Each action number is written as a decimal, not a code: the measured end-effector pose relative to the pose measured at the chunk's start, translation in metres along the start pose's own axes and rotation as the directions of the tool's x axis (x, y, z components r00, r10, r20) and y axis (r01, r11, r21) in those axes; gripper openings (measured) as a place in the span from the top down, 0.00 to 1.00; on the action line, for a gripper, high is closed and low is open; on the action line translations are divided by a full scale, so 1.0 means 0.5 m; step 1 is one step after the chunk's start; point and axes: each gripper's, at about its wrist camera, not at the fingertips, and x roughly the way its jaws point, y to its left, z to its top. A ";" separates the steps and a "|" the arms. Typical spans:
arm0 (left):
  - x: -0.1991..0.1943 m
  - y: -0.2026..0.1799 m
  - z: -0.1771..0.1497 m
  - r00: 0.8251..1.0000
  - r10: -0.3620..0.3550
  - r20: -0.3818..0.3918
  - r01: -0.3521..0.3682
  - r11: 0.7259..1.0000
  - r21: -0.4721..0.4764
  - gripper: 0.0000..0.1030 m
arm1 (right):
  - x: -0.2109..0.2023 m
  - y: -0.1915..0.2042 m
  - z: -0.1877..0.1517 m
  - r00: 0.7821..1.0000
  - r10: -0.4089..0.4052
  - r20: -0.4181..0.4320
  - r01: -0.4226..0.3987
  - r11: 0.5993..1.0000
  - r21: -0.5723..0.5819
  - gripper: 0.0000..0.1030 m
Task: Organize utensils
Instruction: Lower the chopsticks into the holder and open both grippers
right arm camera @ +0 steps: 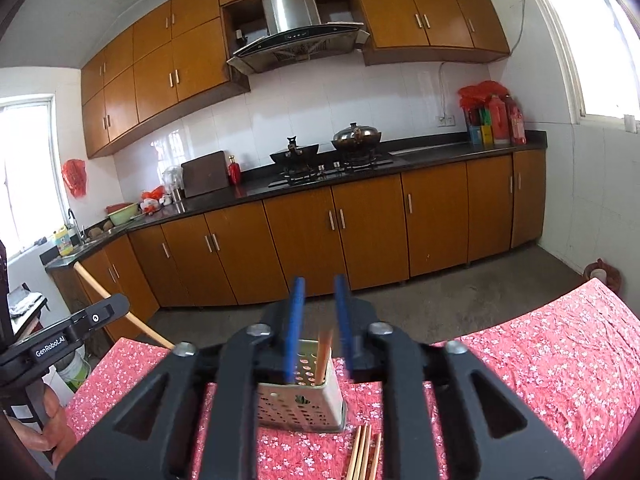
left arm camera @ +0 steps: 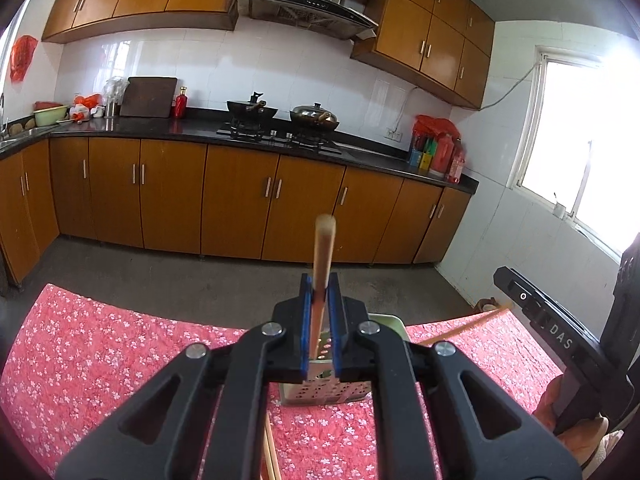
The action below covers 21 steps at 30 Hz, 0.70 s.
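Note:
A perforated metal utensil holder stands on the red floral tablecloth. My left gripper is shut on a wooden chopstick that points up and away above the holder; the same chopstick shows at the left of the right wrist view. My right gripper hovers over the holder with its blue pads apart. A second chopstick stands between them with its lower end in the holder, and neither pad touches it. Several loose chopsticks lie on the cloth in front of the holder.
Past the table's far edge is grey floor, then brown cabinets under a black counter with a stove and two pans. A hand grips the left gripper's handle. A window is on the right wall.

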 end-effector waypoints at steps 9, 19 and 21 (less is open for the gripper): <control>-0.084 0.031 0.003 0.997 0.020 0.070 -0.016 0.999 -0.047 0.79 | -0.090 -0.007 0.014 0.997 -0.020 0.069 0.020 1.000 0.008 0.65; -0.153 0.144 -0.124 0.983 0.179 -0.034 -0.181 0.981 -0.073 0.75 | -0.082 -0.113 -0.191 0.962 -0.136 -0.238 0.148 0.988 0.035 0.67; -0.134 0.166 -0.177 0.970 0.214 -0.111 -0.222 0.973 -0.062 0.75 | -0.052 -0.122 -0.260 0.930 -0.098 -0.355 0.129 0.990 0.063 0.73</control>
